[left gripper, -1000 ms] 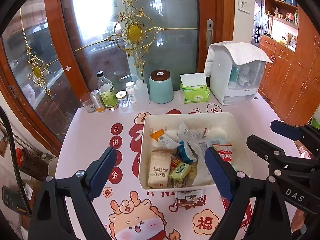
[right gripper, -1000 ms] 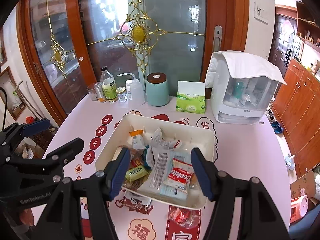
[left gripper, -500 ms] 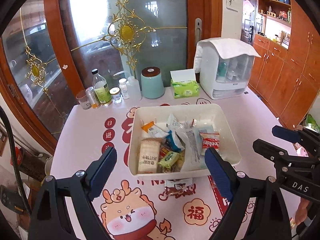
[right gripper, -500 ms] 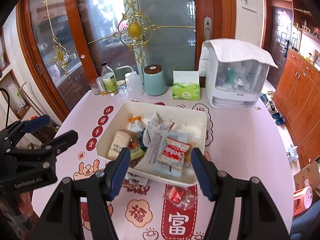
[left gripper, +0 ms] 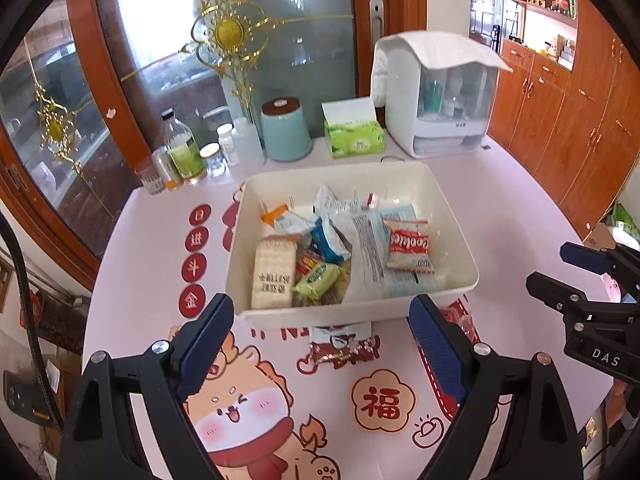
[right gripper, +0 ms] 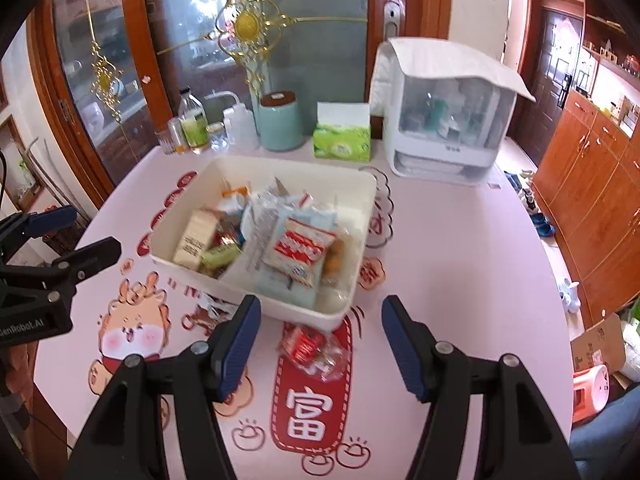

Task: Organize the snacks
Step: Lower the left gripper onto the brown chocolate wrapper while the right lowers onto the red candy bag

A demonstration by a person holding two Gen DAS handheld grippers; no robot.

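Observation:
A cream plastic bin (left gripper: 456, 236) (right gripper: 362, 240) sits mid-table, filled with several snack packets, among them a red-and-white cookie pack (left gripper: 409, 245) (right gripper: 302, 249) and a cracker pack (left gripper: 274, 274). A dark brown snack packet (left gripper: 342, 346) (right gripper: 206, 312) lies on the mat in front of the bin. A red-and-clear candy packet (right gripper: 314, 350) (left gripper: 460, 320) lies beside it. My left gripper (left gripper: 320, 344) is open and empty, above the mat in front of the brown packet. My right gripper (right gripper: 320, 344) is open and empty, above the candy packet.
At the table's back stand bottles and jars (left gripper: 188, 156), a teal canister (left gripper: 286, 130), a green tissue box (left gripper: 354, 138) and a white covered organizer (left gripper: 436, 100). Glass doors stand behind. Wooden cabinets (left gripper: 580, 120) line the right side.
Both grippers have pulled back and up from the bin, so the two packets in front of it now show fully. Both stay open.

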